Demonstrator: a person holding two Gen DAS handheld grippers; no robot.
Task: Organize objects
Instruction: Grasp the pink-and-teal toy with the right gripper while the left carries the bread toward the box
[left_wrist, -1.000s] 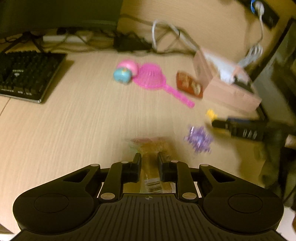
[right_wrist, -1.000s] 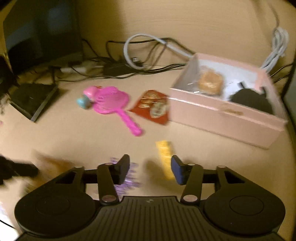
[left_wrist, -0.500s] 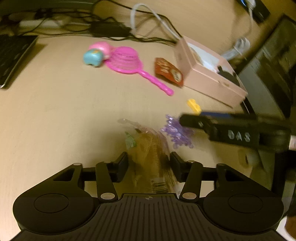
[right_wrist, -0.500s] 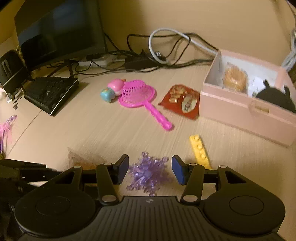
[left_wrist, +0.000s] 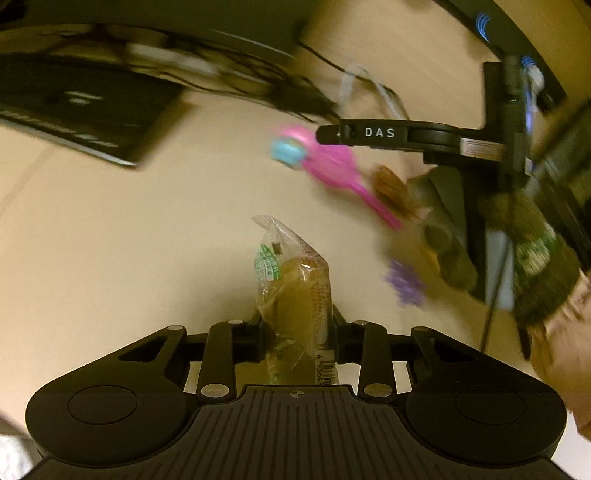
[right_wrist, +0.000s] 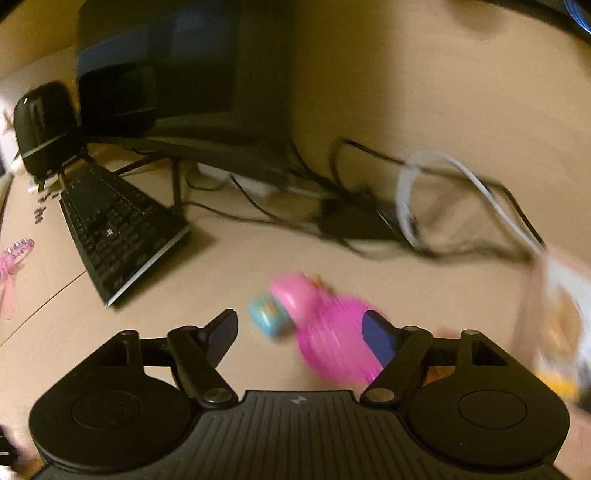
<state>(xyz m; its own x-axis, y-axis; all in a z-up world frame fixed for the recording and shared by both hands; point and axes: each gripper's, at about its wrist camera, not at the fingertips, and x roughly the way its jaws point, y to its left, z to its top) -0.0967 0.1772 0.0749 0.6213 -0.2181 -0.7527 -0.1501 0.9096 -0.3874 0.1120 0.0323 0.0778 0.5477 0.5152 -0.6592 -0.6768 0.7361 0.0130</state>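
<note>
My left gripper (left_wrist: 297, 325) is shut on a wrapped bread roll (left_wrist: 295, 291) in clear plastic and holds it above the desk. My right gripper (right_wrist: 299, 328) is open and empty, above a pink strainer (right_wrist: 336, 339) and a pink-and-blue toy (right_wrist: 271, 317). In the left wrist view the right gripper (left_wrist: 388, 133) hangs over the strainer (left_wrist: 343, 173), with the toy (left_wrist: 288, 147) beside it. A purple spiky ornament (left_wrist: 404, 282) lies on the desk to the right. The pink box (right_wrist: 565, 295) is a blur at the right edge.
A black keyboard (right_wrist: 114, 236) lies at the left, with a monitor (right_wrist: 177, 70) and a speaker (right_wrist: 44, 125) behind. Tangled cables (right_wrist: 369, 206) run along the back wall. A red snack packet (left_wrist: 391, 188) lies near the strainer handle.
My left gripper has closed on the bread roll and lifted it. My right gripper has left the purple ornament, opened wider and moved forward over the pink strainer and toy.
</note>
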